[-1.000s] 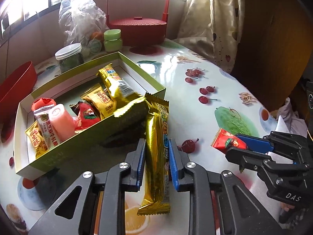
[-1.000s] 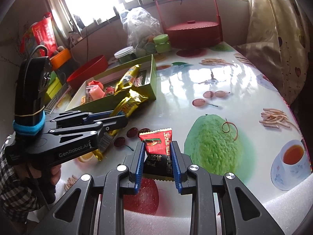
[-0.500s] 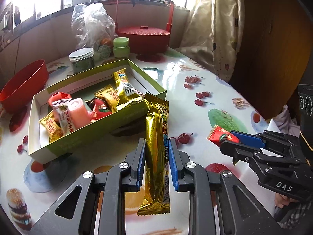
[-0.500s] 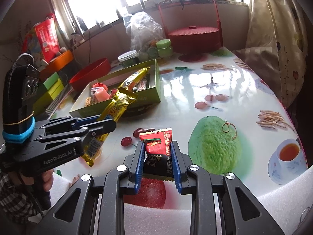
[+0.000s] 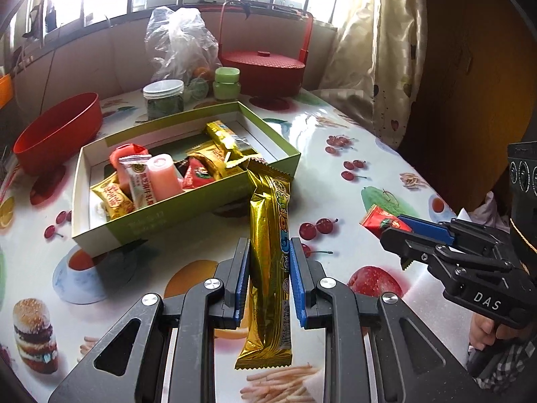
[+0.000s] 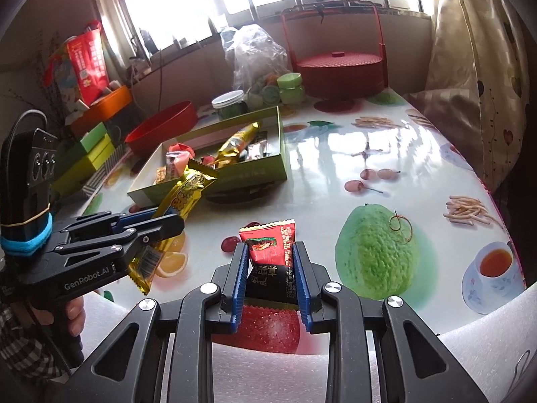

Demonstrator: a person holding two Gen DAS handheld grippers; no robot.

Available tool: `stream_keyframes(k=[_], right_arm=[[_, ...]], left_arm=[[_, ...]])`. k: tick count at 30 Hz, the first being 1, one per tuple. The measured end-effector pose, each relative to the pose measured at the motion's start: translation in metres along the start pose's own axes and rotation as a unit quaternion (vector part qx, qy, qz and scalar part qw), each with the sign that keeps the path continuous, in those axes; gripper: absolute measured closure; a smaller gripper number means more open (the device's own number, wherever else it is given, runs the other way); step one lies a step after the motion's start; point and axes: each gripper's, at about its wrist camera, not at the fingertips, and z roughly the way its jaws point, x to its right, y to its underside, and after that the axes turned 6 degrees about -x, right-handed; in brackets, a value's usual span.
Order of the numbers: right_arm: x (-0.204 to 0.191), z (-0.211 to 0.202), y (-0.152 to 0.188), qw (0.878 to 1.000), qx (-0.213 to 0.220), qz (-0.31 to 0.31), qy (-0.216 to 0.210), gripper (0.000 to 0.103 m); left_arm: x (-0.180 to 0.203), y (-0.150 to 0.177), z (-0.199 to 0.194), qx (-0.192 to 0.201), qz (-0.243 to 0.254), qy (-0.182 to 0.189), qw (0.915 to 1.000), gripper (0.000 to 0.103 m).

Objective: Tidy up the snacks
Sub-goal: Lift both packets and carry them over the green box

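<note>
Sunlit windows back a table (image 5: 335, 141) with a fruit-print cloth. From my left wrist view, my left gripper (image 5: 270, 278) pinches a gold bar (image 5: 268, 252), lifted clear of the table, its top end near the green box (image 5: 188, 208) of snacks. My right gripper (image 5: 407, 235) shows at the right edge.

From my right wrist view, my right gripper (image 6: 271, 275) pinches a red packet (image 6: 270, 252) above the table (image 6: 386, 168). My left gripper (image 6: 167, 223) carries the bar (image 6: 183, 199) before the box (image 6: 251, 174).

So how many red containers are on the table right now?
2. A red bowl sits beyond the far-left end of the green snack box; a lidded red basket with a tall handle stands at the back by the window. Others may be hidden.
</note>
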Motion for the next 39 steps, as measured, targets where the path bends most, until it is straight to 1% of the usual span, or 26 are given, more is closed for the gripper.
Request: stream_keyframes(k=[12,19,28,35,39], right_arm=[[-0.019,0.001,-0.014,1.000,0.010,-0.019,-0.003,0.078],[-0.029,0.003,-0.022,0.999,0.013,-0.030,-0.005,0.078],[-0.038,0.005,-0.037,0.999,0.021,-0.038,-0.008,0.078],[-0.044,0.011,-0.049,0.999,0.026,-0.044,-0.008,0.078],[-0.046,0.016,-0.056,0.998,0.027,-0.047,-0.009,0.078]], left_arm=[[-0.014,-0.002,-0.020,0.023,-0.021,-0.006,0.9995,0.079],[-0.026,-0.002,-0.029,0.033,-0.041,-0.018,0.9984,0.079],[-0.041,-0.008,-0.038,0.044,-0.055,-0.034,0.9969,0.079],[-0.054,-0.015,-0.041,0.052,-0.070,-0.050,0.9949,0.079],[-0.064,-0.019,-0.039,0.053,-0.083,-0.052,0.9938,0.079]])
